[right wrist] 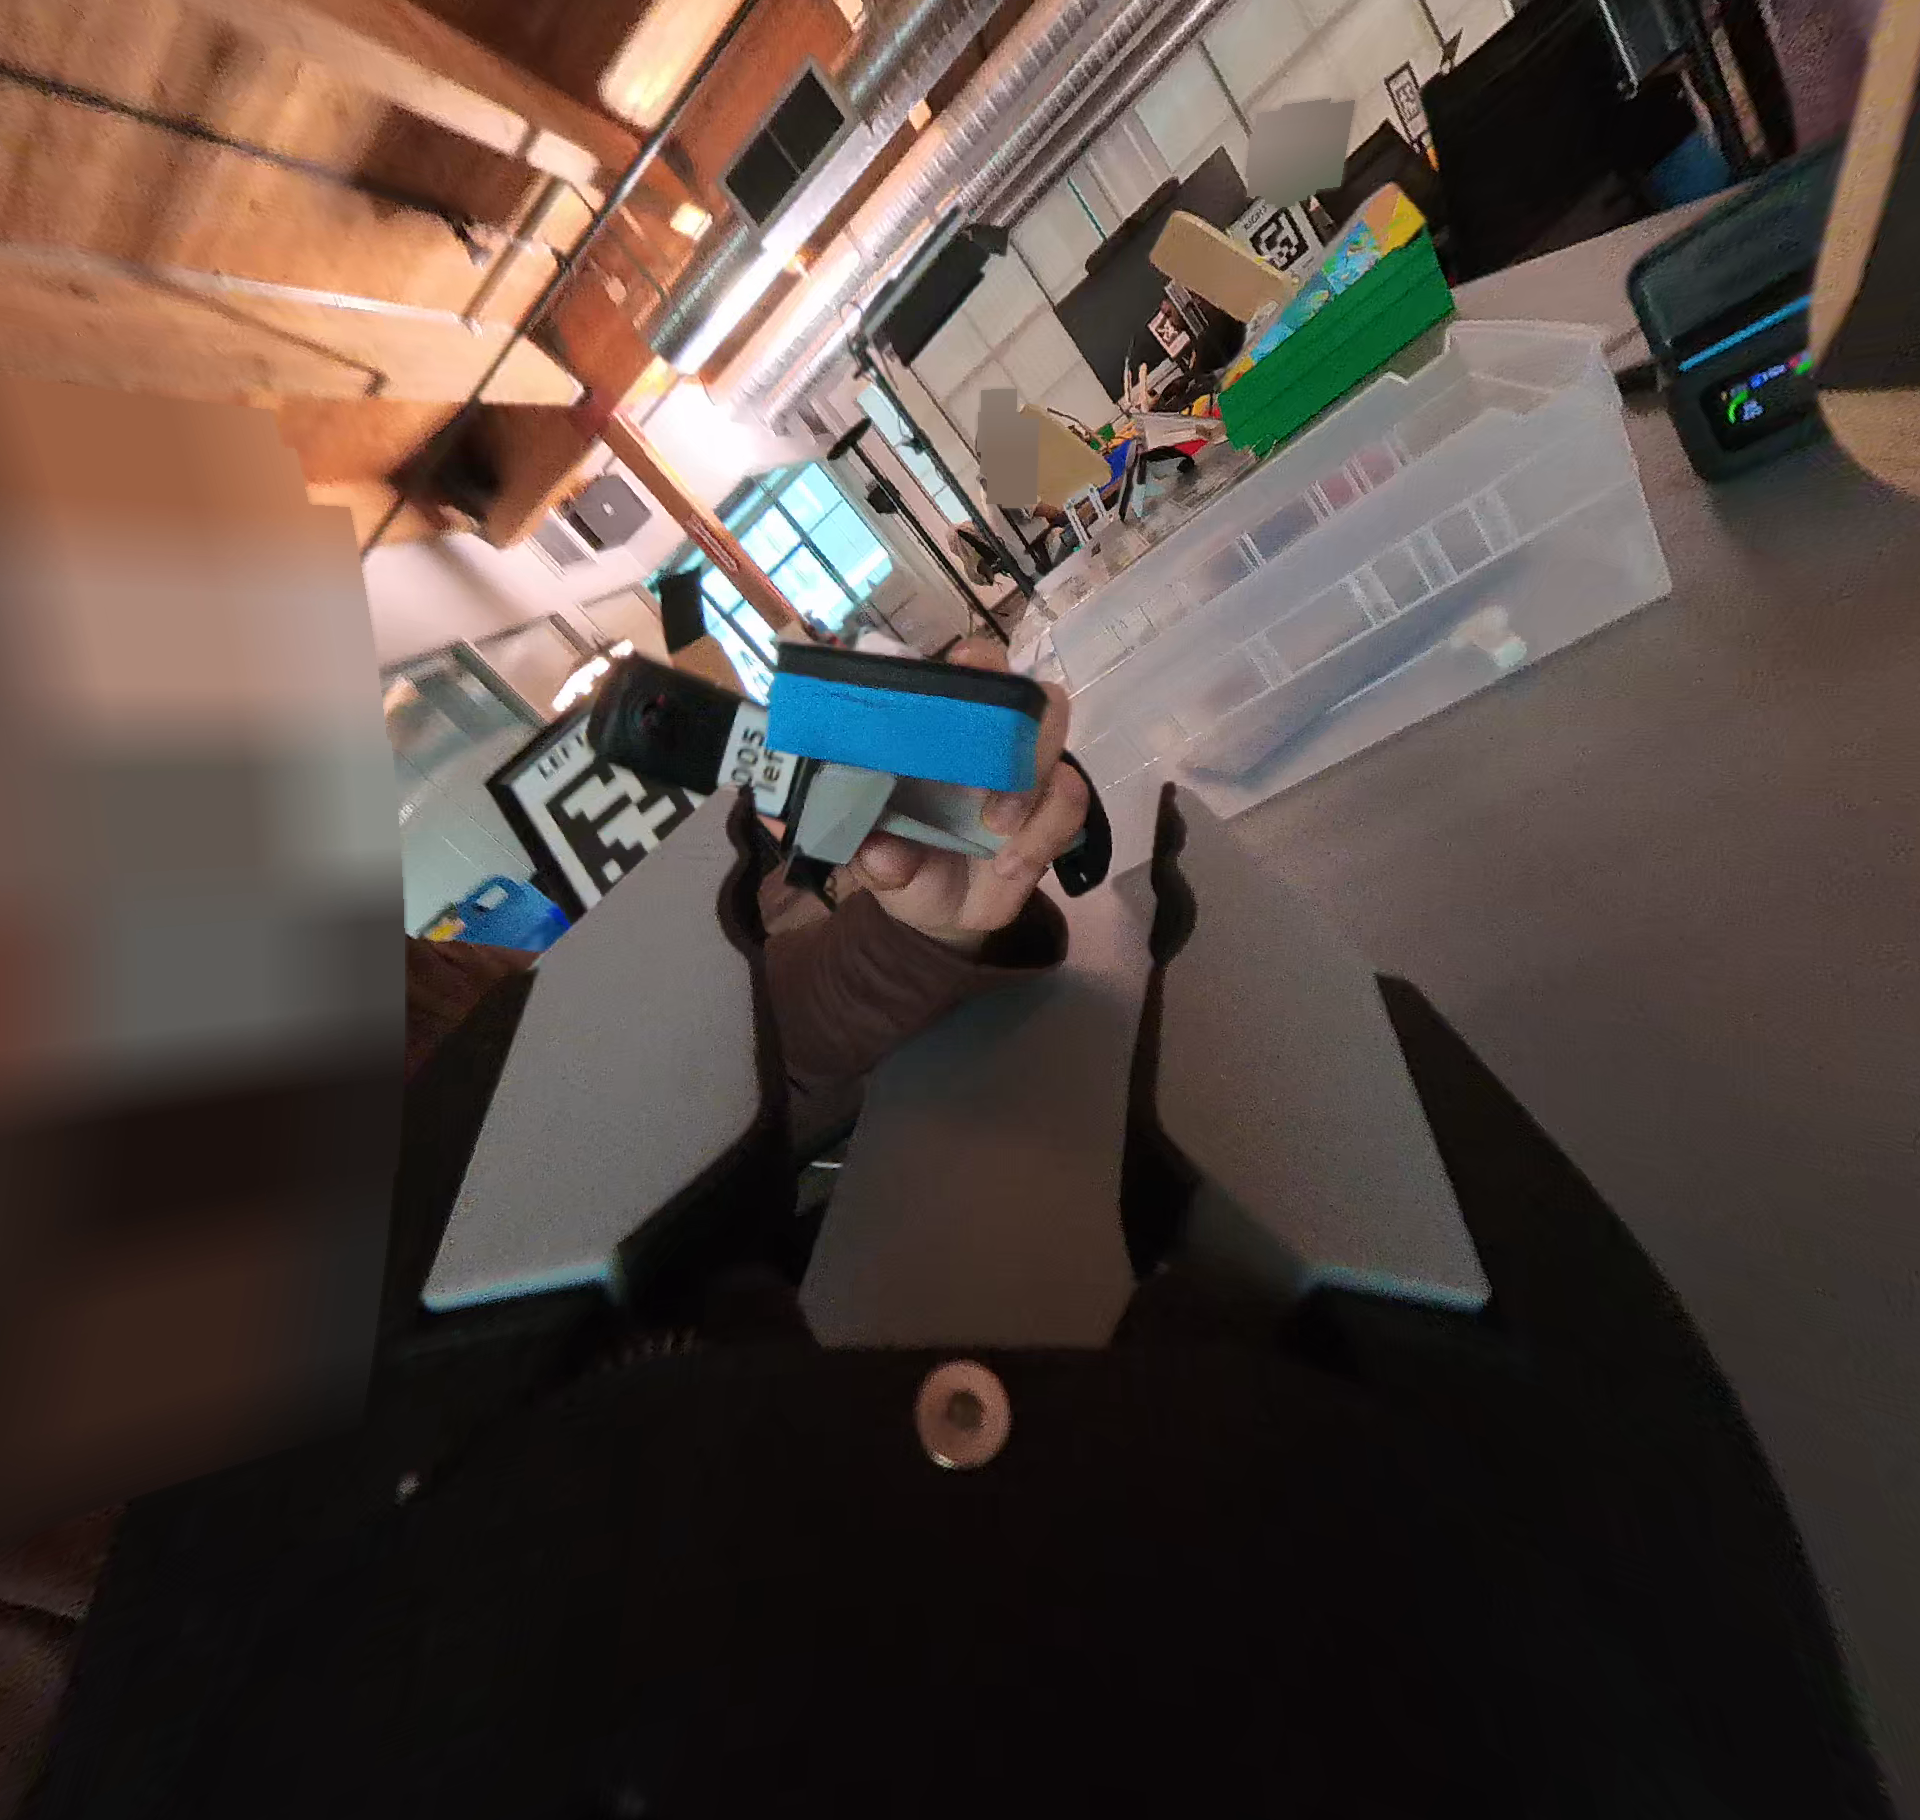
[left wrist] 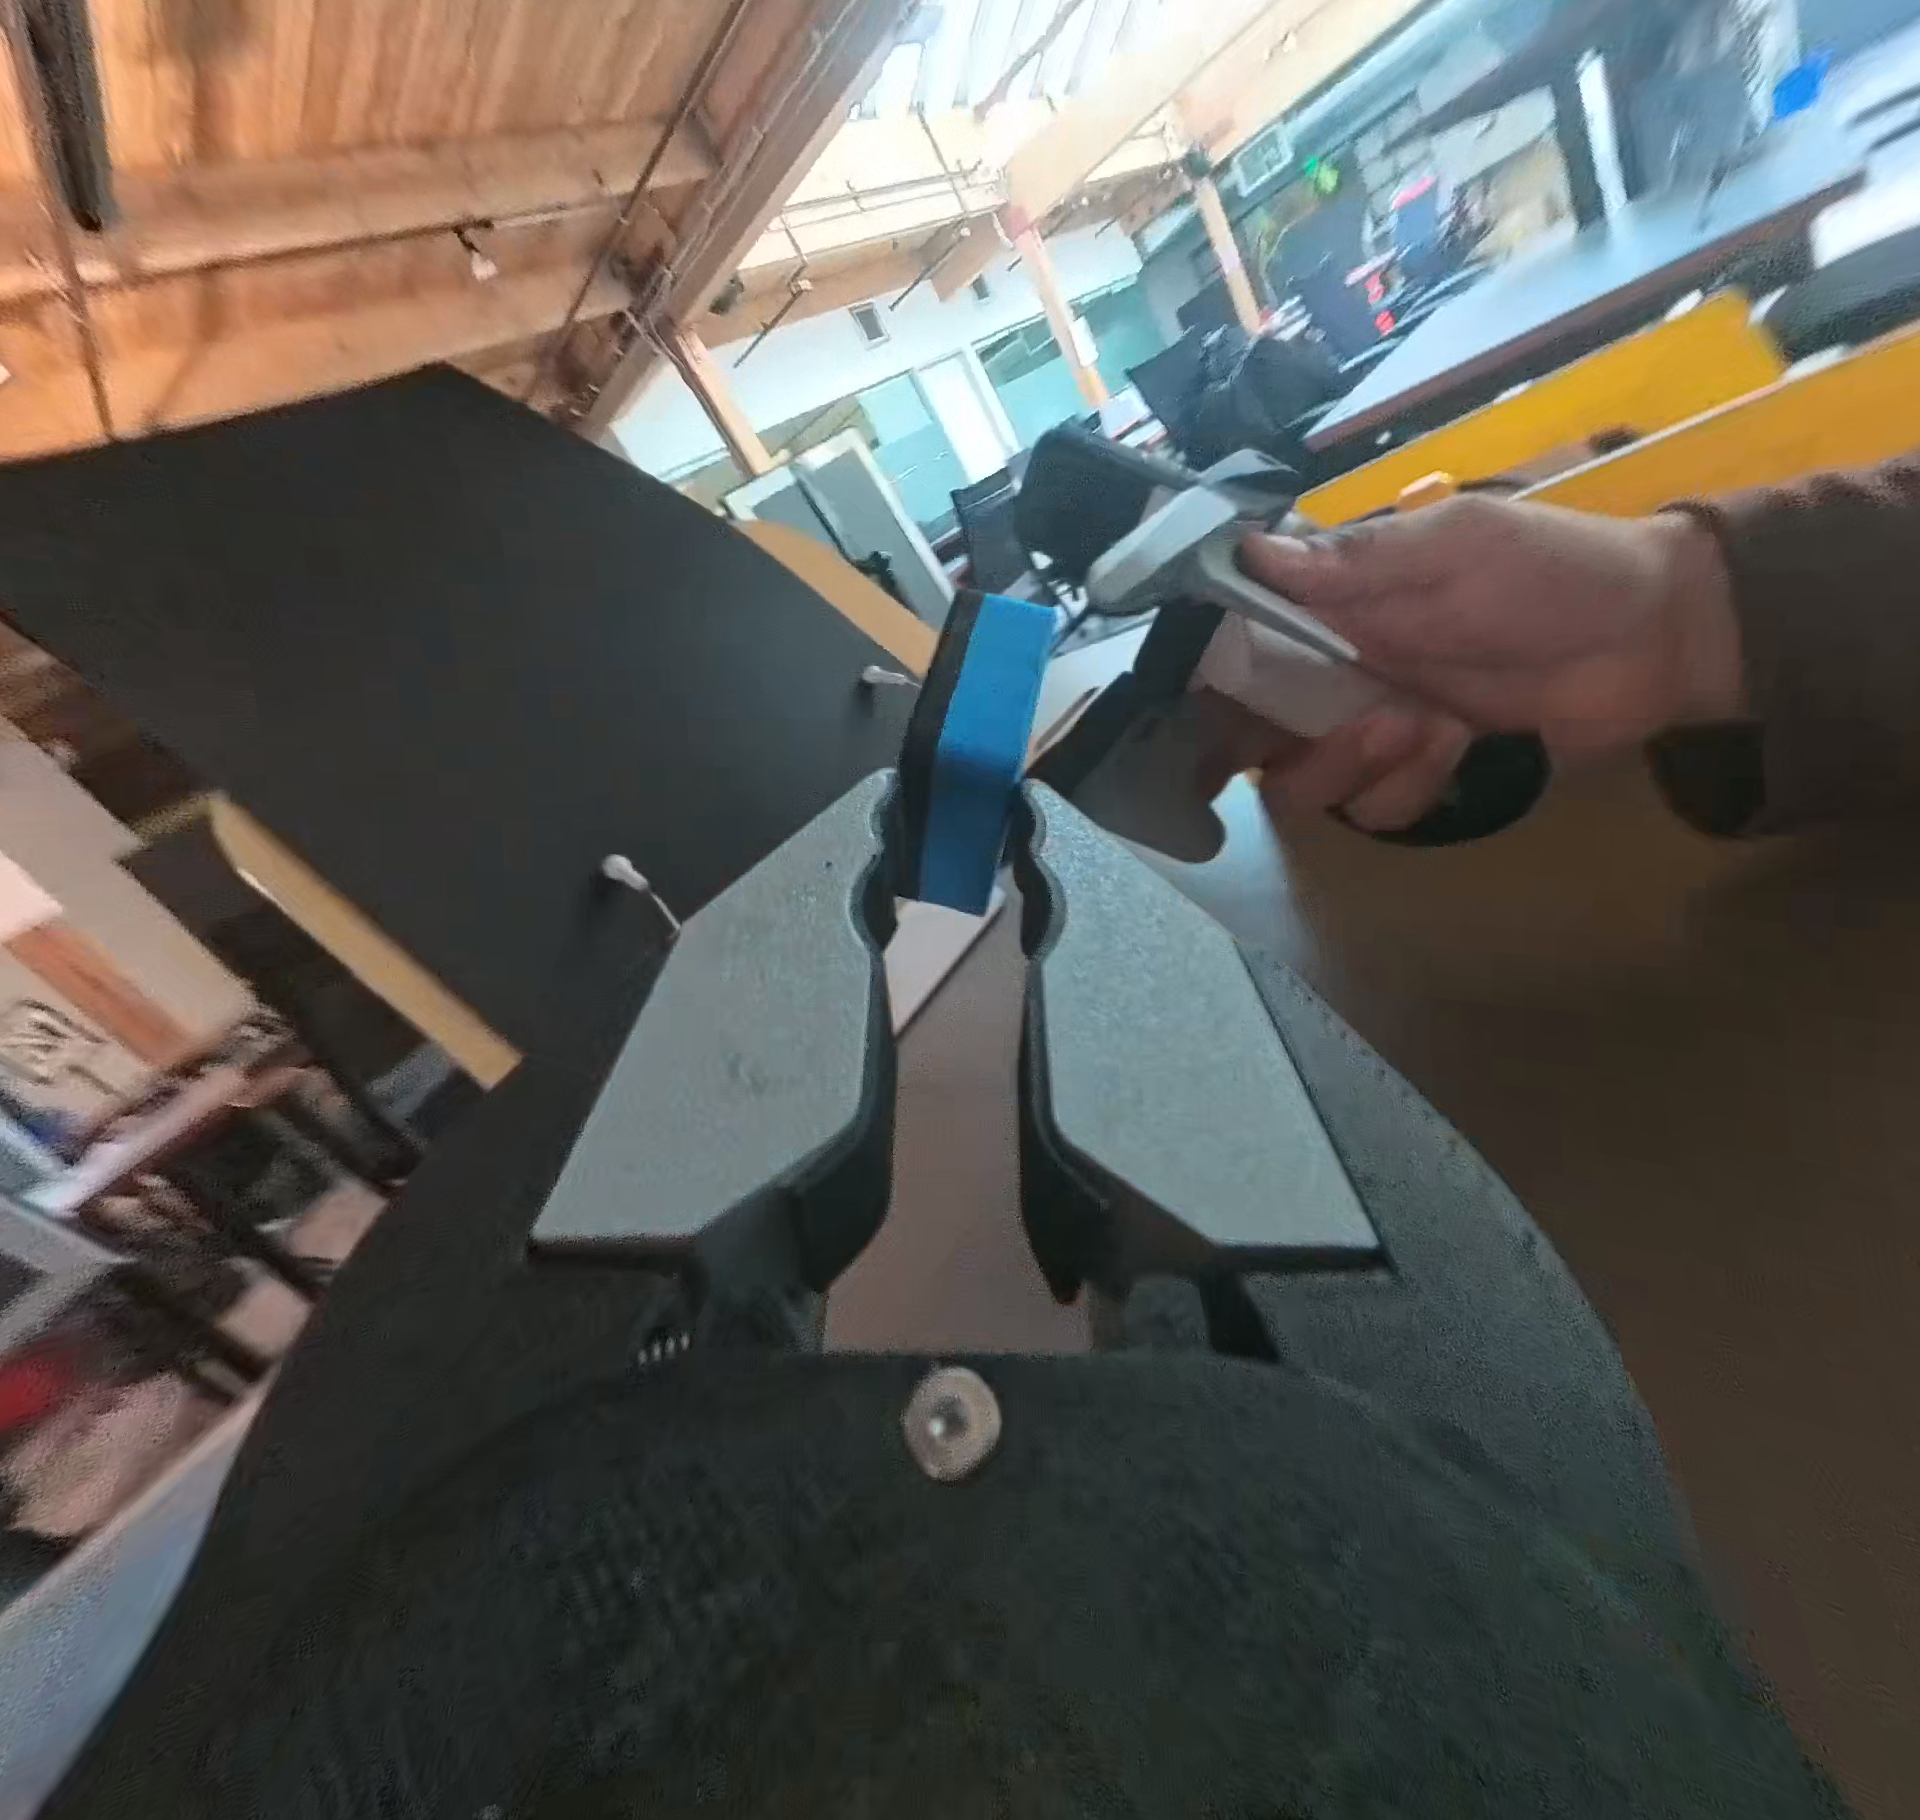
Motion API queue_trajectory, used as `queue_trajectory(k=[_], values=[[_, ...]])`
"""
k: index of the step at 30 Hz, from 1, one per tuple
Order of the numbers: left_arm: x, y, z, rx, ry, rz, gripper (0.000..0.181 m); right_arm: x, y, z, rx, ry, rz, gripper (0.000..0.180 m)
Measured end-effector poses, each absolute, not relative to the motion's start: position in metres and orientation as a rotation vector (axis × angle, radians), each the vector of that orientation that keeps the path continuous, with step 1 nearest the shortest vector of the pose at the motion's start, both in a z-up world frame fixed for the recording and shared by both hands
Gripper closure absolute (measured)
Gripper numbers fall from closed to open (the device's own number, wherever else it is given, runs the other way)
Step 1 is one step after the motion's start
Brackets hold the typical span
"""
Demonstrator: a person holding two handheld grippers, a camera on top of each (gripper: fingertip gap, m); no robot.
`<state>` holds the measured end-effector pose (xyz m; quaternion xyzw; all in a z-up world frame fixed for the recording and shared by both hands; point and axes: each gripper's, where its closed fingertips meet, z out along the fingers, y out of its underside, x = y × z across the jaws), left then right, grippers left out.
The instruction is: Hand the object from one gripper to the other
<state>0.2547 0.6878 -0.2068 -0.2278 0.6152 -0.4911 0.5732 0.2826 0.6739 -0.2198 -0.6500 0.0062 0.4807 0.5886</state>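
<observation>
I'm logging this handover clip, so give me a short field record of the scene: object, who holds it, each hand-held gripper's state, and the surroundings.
object: blue and black foam block
holder: left hand-held gripper, jaws shut on the block's lower end
receiver: right hand-held gripper, jaws open, empty, pointed at the block but apart from it
right hand: grips the receiver's handle
surface: grey table
background: clear plastic bin, green box
handover: not yet done

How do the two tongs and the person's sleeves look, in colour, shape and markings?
The left tongs have flat grey fingers with notched black tips on a rough black body with a round metal rivet. The right tongs look alike. From the right view, the left unit has a black camera, a square black-and-white marker and a grey handle. Both sleeves are dark brown.
</observation>
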Motion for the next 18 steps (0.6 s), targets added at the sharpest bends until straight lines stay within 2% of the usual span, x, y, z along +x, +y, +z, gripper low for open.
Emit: queue_trajectory(k=[1, 4, 10, 11, 18], values=[[0.255, 0.688, -0.209, -0.555, 1.461, -1.206, 0.164, 0.279, 0.673, -0.217, -1.508, -0.010, 1.105, 0.104], [0.253, 0.685, -0.209, -0.551, 1.463, -1.303, 0.164, 0.269, 0.675, -0.219, -1.522, -0.028, 1.128, 0.098], [0.259, 0.676, -0.224, -0.441, 1.517, -1.095, 0.164, 0.254, 0.680, -0.227, -1.549, -0.019, 1.219, 0.096], [0.260, 0.676, -0.227, -0.439, 1.525, -1.082, 0.163, 0.253, 0.681, -0.231, -1.571, -0.005, 1.222, 0.106], [0.271, 0.681, -0.242, -0.548, 1.565, -1.014, 0.161, 0.269, 0.689, -0.246, -1.658, 0.053, 1.021, 0.120]])
